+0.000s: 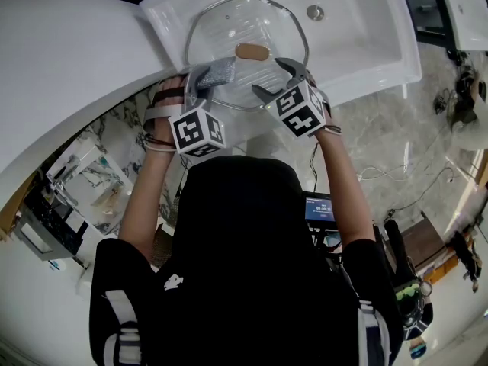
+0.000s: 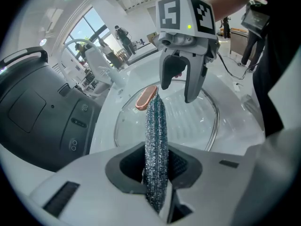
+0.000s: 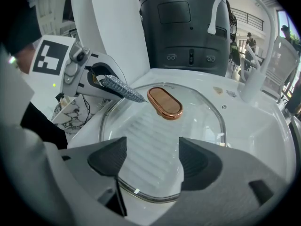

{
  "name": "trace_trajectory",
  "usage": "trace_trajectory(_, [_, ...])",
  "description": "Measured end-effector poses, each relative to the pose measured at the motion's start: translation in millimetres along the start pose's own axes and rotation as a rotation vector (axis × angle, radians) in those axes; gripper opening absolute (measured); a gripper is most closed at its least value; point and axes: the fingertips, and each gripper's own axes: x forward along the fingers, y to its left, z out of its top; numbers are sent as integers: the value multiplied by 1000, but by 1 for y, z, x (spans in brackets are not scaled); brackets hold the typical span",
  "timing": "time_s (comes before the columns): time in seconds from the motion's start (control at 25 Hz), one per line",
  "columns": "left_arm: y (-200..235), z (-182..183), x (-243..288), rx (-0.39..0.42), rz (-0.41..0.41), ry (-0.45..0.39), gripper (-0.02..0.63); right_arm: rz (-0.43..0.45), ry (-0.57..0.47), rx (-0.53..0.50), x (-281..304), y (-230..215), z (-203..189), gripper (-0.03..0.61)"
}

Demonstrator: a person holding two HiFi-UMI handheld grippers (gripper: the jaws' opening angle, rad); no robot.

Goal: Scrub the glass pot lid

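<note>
A round glass pot lid [image 1: 248, 29] with a copper knob [image 1: 252, 52] lies flat in the white sink [image 1: 381, 44]. My left gripper [image 1: 213, 78] is at the lid's near left rim, shut on a grey glittery scrubber [image 1: 219, 72]. In the left gripper view the scrubber [image 2: 155, 140] stands pinched between my jaws and reaches to the knob [image 2: 146, 98]. My right gripper [image 1: 278, 81] hangs open over the lid's near right rim. Its view shows the lid [image 3: 164, 145] beneath the spread jaws, the knob [image 3: 164, 102] and the scrubber [image 3: 122, 88] beyond, nothing between the fingers.
A white faucet [image 3: 254, 74] rises at the sink's back, beside a large black appliance [image 3: 188, 27]. The drain [image 1: 315, 12] lies to the right of the lid. A white curved surface [image 1: 61, 75] runs off to the left. Cables trail on the marble floor [image 1: 396, 158].
</note>
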Motion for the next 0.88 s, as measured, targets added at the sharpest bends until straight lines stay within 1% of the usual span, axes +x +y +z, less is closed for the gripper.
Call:
trace_trajectory(0.24, [16, -1, 8, 1, 30, 6, 72, 1, -3, -2, 0, 0, 1, 327])
trace_trajectory(0.88, [48, 3, 30, 53, 81, 27, 72, 0, -6, -1, 1, 2, 2, 327])
